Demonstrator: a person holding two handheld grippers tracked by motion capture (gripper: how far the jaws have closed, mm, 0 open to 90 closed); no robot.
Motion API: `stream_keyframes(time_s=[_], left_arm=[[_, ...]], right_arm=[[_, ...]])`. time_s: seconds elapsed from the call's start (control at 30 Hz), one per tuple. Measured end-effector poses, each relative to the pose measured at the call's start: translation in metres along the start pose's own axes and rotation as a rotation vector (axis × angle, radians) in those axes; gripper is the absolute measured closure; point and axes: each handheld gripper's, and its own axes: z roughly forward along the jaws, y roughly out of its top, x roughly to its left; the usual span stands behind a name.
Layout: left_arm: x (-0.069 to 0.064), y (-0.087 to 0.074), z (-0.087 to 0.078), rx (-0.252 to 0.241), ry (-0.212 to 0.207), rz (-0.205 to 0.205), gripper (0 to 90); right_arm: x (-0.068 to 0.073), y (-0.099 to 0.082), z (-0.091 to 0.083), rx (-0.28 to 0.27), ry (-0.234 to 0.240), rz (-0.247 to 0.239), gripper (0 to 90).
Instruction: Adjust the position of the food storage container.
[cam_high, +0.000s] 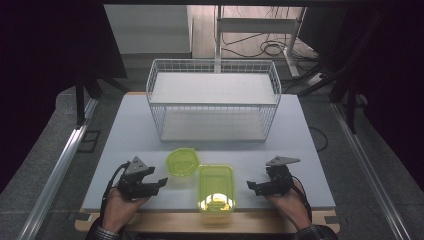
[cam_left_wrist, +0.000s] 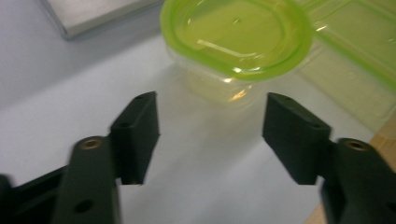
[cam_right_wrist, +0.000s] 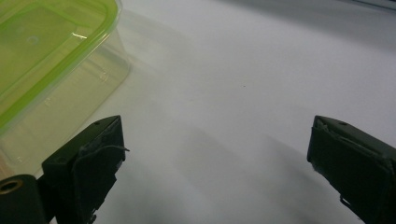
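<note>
Both tools are resting low on the white counter (cam_high: 130, 130), one at each side of two lidded containers.

Left tool (cam_high: 161, 182): a hand is holding it at the near left of the counter, jaws pointing toward the centre. In the left gripper view the left tool (cam_left_wrist: 210, 135) is standing released, its two black jaws spread with bare counter between them and nothing gripped. The small round container with green lid (cam_left_wrist: 236, 35) is sitting just ahead of the jaw tips, apart from them. In the high view this small round container (cam_high: 182, 162) is lying between the left tool and the wire basket, slightly left of centre.

Right tool (cam_high: 251, 186): a hand is holding it at the near right, jaws pointing left toward the rectangular container with green lid (cam_high: 216, 187). In the right gripper view the right tool (cam_right_wrist: 217, 144) is spread wide, gripping nothing; the rectangular container (cam_right_wrist: 51, 70) is showing at upper left, just beyond the left-hand jaw and apart from it.

The rectangular container is sitting at the near edge of the counter, just beside the round one; whether the two are touching I cannot tell.

A white wire basket (cam_high: 212, 67) is standing at the far middle of the counter, well apart from both tools.
</note>
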Motion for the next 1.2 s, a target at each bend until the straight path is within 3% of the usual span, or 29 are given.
stream_keyframes(time_s=[0.27,0.47,0.63,0.9,1.2], left_arm=[[-0.014,0.017,-0.005,-0.038,-0.028,0.023,61.9],[-0.024,0.031,0.004,-0.026,-0.047,0.026,74.9],[-0.034,0.041,0.017,-0.003,-0.083,0.065,88.4],[-0.041,0.057,0.038,0.012,-0.132,0.089,89.9],[-0.050,0.076,0.064,0.023,-0.114,0.107,89.9]], right_arm=[[-0.004,0.001,-0.004,-0.024,-0.016,0.013,7.1],[-0.004,0.001,-0.006,-0.037,-0.027,0.002,8.1],[-0.004,0.001,-0.006,-0.039,-0.030,0.002,8.5],[-0.004,0.001,-0.006,-0.037,-0.033,-0.002,8.8],[-0.006,0.001,-0.005,-0.033,-0.035,-0.001,9.0]])
